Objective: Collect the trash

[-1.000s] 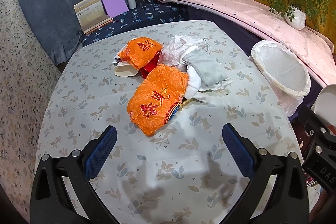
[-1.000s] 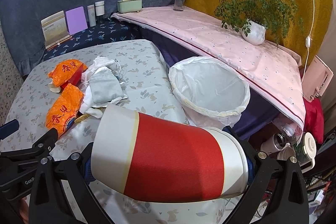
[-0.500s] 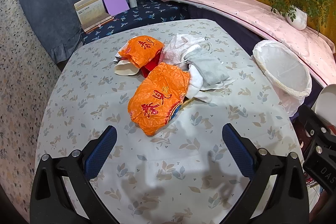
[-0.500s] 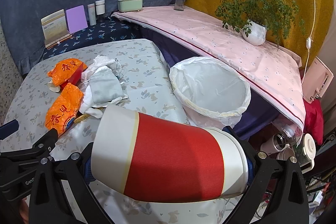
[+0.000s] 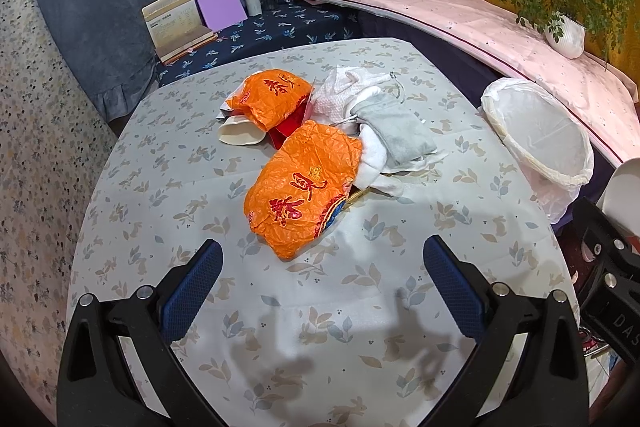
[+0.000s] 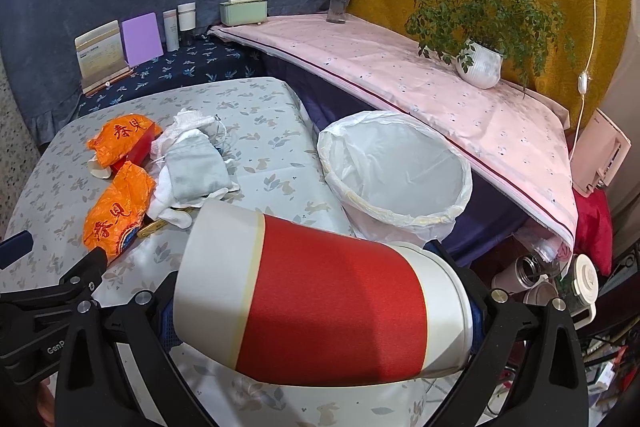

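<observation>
— Which hand has something?

— The right gripper (image 6: 320, 307). Its jaws are clamped on a red-and-white paper cup (image 6: 320, 301), lying sideways across them, long axis running left to right.

— And the bin?

— The bag-lined bin (image 6: 394, 169) stands just off the table's right edge, ahead of the cup and a little to its right, close by. I'd say the cup only needs carrying forward over the rim and letting go.

— The other hand?

— The left gripper (image 5: 320, 279) hangs over the flowered tablecloth (image 5: 160, 163) with jaws spread wide and nothing in them. The near orange wrapper (image 5: 304, 187) lies straight ahead of it, long axis slanting near-left to far-right; behind it sit a second orange wrapper (image 5: 268, 97), white and grey cloths (image 5: 392, 131) and a small cup (image 5: 240, 135) on its side. The left is the nearer hand for that heap.
</observation>
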`<state>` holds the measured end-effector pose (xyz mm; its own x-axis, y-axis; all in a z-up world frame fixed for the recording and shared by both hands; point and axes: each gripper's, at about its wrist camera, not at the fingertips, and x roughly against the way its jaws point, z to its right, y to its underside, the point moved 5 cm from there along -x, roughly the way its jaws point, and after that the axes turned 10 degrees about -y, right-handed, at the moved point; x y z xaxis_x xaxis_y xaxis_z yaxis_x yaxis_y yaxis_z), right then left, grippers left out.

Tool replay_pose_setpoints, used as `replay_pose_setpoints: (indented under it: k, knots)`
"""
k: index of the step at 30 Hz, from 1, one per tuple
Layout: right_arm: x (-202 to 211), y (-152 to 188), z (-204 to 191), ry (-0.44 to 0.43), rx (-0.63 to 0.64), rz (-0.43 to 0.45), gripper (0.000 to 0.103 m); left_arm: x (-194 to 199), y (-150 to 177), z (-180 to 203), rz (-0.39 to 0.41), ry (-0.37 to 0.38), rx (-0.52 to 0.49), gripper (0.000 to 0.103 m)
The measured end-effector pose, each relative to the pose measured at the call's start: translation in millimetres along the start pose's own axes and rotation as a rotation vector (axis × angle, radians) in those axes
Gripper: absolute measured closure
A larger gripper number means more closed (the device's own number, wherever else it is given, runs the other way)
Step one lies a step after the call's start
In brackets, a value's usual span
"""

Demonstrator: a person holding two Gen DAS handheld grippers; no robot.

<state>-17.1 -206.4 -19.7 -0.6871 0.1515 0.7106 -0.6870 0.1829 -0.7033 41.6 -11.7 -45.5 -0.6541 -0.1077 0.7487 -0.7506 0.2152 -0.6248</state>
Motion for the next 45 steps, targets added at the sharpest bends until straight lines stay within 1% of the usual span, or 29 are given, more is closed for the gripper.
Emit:
replay_pose_setpoints:
  k: [9,13,18,21,26,29,35,43,45]
  knots:
    - [2,-2,1,0.013,0.004,0.008,0.006,1,-2,0,0.001,0.003,0.004,0.007]
    - [2,-4,1,0.02,0.003,0.018,0.006,-1,-5,-3,0.003,0.024,0.017,0.007]
    - [-1,-7,-2,-0.008,-0.007,0.036,0.006,-12,-6,-13,0.008,0.016,0.03,0.007]
    - [-5,-10,-6,-0.009,0.005,0.044,0.006,-20,-7,-23,0.004,0.019,0.049,0.007]
    - [-15,-15,-14,-0.043,0.011,0.054,0.006,-44,-10,-43,-0.004,0.026,0.078,0.007]
    - [-24,-21,-18,-0.064,0.006,0.051,0.006,-60,-10,-52,-0.029,0.058,0.082,0.007]
    - [-44,-32,-31,-0.098,0.005,0.041,0.006,-87,-5,-56,-0.094,0.105,0.083,0.007]
    - [-66,-41,-57,-0.134,0.052,0.018,0.006,-119,-5,-50,-0.162,0.16,0.091,0.007]
    - [-70,-43,-62,-0.138,0.06,0.013,0.006,-125,-5,-48,-0.167,0.165,0.087,0.007]
